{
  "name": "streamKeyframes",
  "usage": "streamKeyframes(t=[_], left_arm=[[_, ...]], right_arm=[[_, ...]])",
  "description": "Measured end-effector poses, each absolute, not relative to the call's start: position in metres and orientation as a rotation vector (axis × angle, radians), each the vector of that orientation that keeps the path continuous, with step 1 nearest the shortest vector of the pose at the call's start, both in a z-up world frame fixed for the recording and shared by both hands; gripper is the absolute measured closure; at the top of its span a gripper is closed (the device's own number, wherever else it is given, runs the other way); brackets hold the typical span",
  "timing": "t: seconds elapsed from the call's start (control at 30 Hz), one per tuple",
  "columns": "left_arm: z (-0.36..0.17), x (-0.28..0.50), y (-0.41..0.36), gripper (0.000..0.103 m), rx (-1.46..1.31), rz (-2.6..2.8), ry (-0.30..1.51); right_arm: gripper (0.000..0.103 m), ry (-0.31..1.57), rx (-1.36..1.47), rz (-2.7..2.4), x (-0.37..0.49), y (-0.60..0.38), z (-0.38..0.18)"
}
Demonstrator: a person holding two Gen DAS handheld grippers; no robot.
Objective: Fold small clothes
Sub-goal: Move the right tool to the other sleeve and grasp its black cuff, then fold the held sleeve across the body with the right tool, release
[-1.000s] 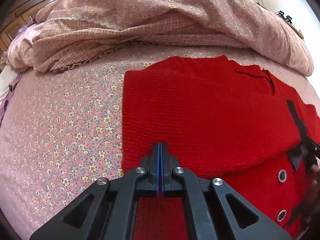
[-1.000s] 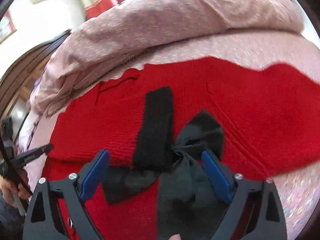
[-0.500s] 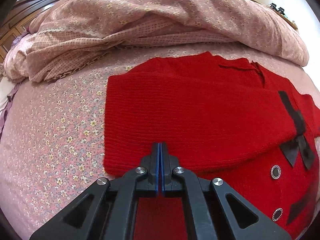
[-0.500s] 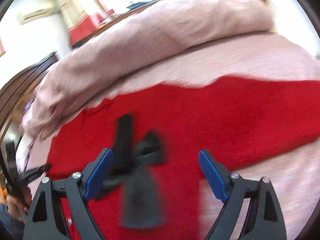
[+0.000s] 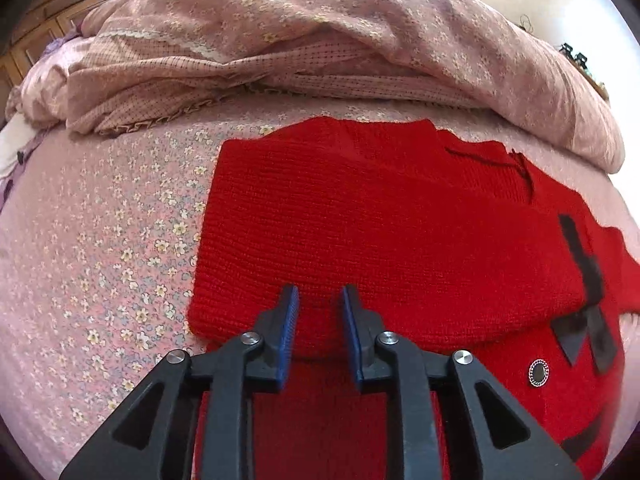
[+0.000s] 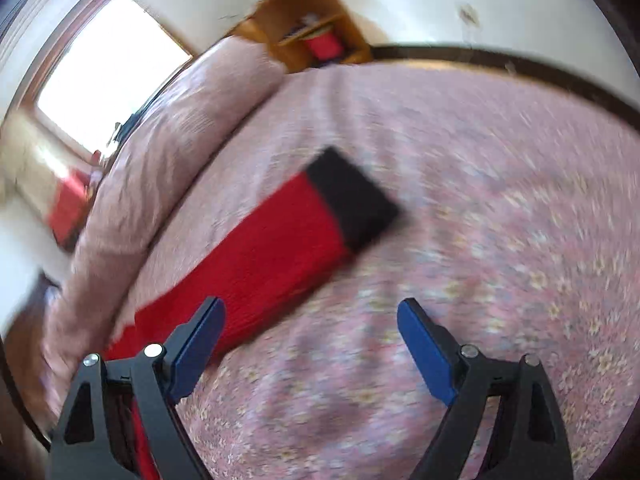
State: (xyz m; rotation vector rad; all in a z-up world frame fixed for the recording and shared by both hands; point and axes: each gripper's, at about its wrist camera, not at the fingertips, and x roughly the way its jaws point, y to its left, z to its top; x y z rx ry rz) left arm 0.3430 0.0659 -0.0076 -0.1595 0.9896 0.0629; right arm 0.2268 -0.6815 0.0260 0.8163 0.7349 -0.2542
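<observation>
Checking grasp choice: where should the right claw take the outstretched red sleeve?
At the black cuff, the free far end of the red sleeve, lying flat on the bedspread. Come from beyond the cuff end, one finger sliding under its edge. The right claw is open and empty.

Bright window (image 6: pixel 108 72), white walls (image 6: pixel 420 4), wooden shelf (image 6: pixel 316 36) beyond the floral bed (image 6: pixel 480 200).

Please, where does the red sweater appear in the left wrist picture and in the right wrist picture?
Left wrist view: the red sweater fills the centre and right, lying folded on the flowered bedsheet.
Right wrist view: only one red sleeve with a black cuff shows, running diagonally from lower left to the centre, blurred.
Shared landmark: the pink quilt heaped along the bed; in the right wrist view it lies on the left.
</observation>
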Motion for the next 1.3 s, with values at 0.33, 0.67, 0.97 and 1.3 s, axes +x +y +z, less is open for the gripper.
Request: streamKeyframes(t=[0.33, 0.67, 0.97, 1.3], left_arm=[[-0.006, 0.341, 0.068, 0.087, -0.108, 0.042, 0.996], [-0.005, 0.338, 0.080, 0.087, -0.158, 0.027, 0.999], [-0.005, 0.338, 0.077, 0.087, -0.139, 0.037, 0.994], [-0.005, 0.338, 0.079, 0.087, -0.146, 0.040, 0.997]], right_arm=[[0.011, 0.679, 0.857, -0.246, 0.275, -0.712, 0.010], [0.012, 0.553, 1.017, -0.184, 0.275, -0.719, 0.005], [0.091, 0.636, 1.014, -0.278, 0.267, -0.725, -0.013], [0.092, 0.655, 0.464, -0.332, 0.302, -0.652, 0.071]])
